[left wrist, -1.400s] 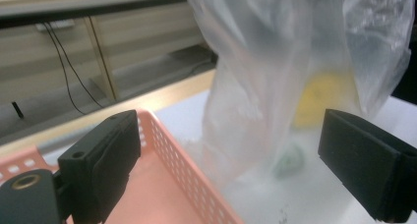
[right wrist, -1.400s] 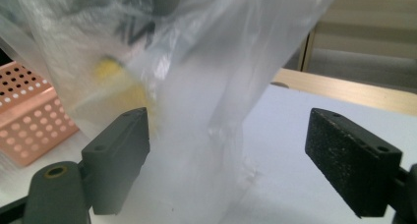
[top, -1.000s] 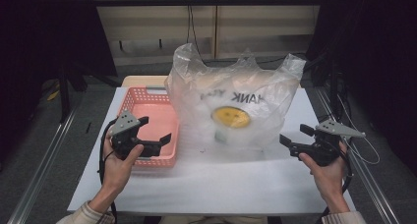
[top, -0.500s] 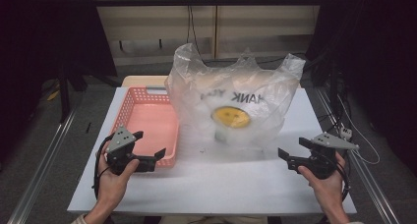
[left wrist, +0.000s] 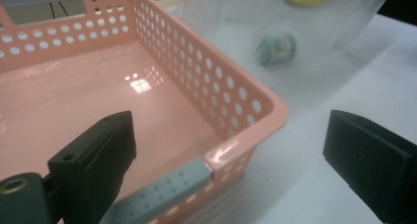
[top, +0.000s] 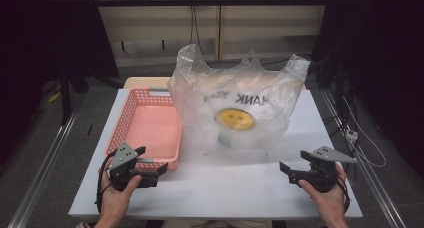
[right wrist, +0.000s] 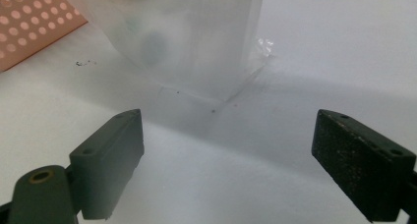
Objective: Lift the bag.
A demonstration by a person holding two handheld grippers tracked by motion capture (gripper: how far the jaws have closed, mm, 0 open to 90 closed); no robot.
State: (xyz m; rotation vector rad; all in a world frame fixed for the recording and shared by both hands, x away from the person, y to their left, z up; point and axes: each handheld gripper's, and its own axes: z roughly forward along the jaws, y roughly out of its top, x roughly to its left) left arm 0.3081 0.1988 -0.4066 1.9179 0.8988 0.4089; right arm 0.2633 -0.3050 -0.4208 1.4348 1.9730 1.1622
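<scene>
Your left gripper and right gripper rest at the table's near edge, jaws spread wide and empty, flanking the plastic bag standing beside the pink basket, presumably poised for approach.

Through the plastic bag I make out only a blurred green-and-white item; its kind cannot be told. The bag's print reads partly, folds hiding the rest. My left view cuts off the pink basket at its edges.
</scene>
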